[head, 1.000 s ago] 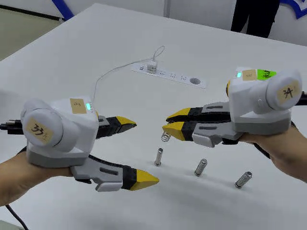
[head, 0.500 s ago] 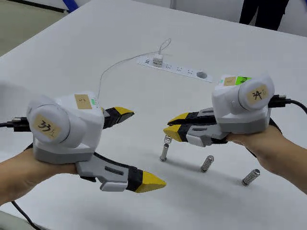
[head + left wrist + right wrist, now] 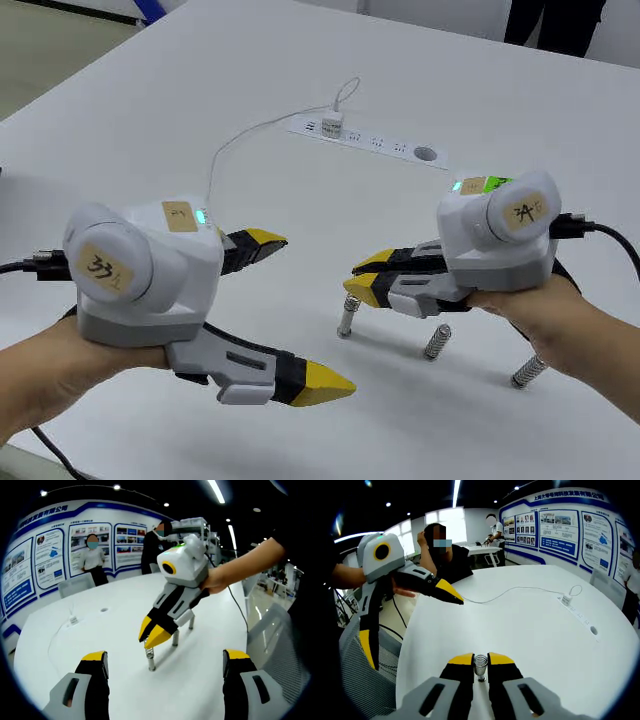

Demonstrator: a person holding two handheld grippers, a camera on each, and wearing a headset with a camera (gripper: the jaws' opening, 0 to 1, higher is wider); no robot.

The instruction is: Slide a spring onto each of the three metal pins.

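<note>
While the right tool (image 3: pixel 480 658) grips it, the spring (image 3: pixel 148 652) stands upright.

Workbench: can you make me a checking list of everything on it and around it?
Surface: white table.
Job's things: middle pin and far-right pin carry springs; third pin has a spring at its top.
Clutter: power strip with a plug in it.
Grippers: right gripper shut on that spring; left gripper open, holding nothing.
Cables: white cable runs from plug; black cable trails from right gripper.
Surroundings: person in dark clothes beyond table; posters on wall.
</note>
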